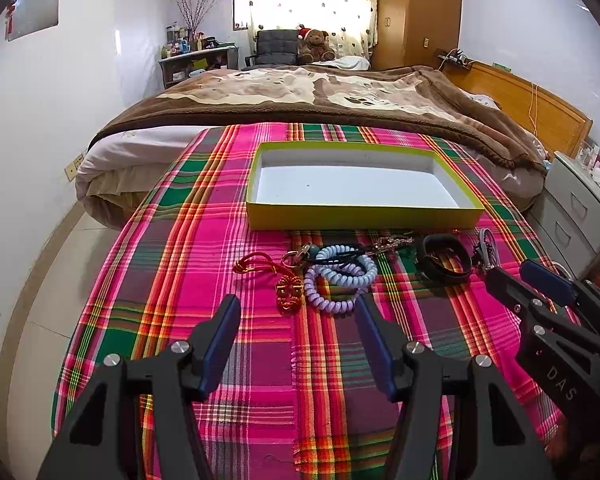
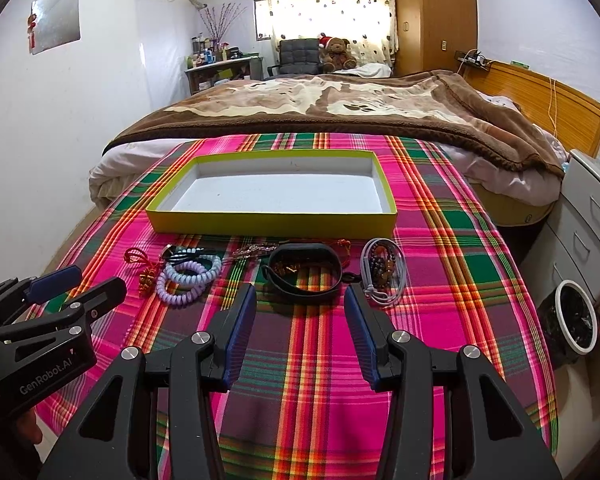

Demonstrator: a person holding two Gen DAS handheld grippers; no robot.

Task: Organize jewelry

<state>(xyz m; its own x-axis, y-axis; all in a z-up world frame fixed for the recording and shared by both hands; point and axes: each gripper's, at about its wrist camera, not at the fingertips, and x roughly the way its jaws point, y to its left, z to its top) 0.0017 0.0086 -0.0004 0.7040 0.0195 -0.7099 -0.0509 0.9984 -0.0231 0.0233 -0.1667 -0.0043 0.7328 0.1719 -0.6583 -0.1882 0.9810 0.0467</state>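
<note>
Left tongs (image 1: 296, 312) spread wide, holding nothing, above the plaid cloth (image 1: 204, 240) on the counter, just short of the lilac coil bracelets (image 1: 340, 280). Right tongs (image 2: 300, 300) likewise wide and empty, fingertips flanking the near edge of the black band (image 2: 304, 276) without touching it.

Jewelry strung in a row along the near wall of the yellow-green tray (image 1: 364, 218), none of it inside. From the left: red cord charm (image 1: 286, 290), then the coil bracelets with a small ring and dark cord tangled at their far side, then a thin pinkish chain (image 2: 256, 250), possibly beaded, too small to tell. Next the black band, lying flat. At the right end a pale grey loop (image 2: 384, 272) wrapped around a string of dark beads.

Beyond the counter, a bed under a brown blanket (image 1: 320, 96); teddy bear (image 1: 315, 44) by the curtained window.
</note>
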